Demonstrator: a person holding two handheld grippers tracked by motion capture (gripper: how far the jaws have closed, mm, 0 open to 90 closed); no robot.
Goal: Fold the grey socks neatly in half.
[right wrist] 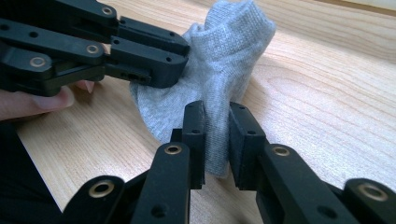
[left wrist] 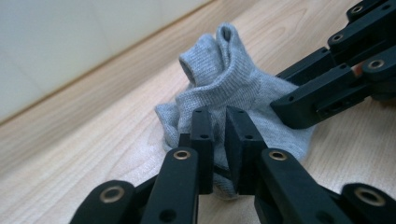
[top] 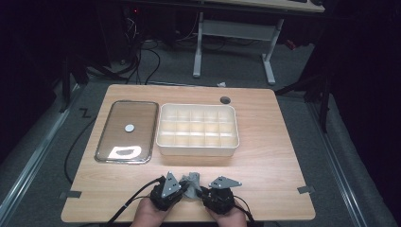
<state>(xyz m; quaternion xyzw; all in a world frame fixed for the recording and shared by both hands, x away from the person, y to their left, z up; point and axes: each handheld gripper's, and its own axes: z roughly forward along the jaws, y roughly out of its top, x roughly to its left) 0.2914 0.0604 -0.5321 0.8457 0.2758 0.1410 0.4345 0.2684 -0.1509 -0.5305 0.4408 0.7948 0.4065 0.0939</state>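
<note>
Right now both grippers are pinching one small grey sock at the near edge of the table.

Left gripper [left wrist: 219,135] has its jaws closed on a fold of the grey sock [left wrist: 233,88], and the right gripper [right wrist: 217,135] is clamped on another fold of the same sock, the two tools almost touching. The sock sits bunched between them on the wooden table [top: 265,156], its cuff poking upward. Farther back stands a white divided organiser box [top: 197,130], every compartment looking bare, and left of it a clear lid [top: 126,131] lies flat. I would judge the work barely begun: the sock is gripped, not yet folded or put in a compartment.
</note>
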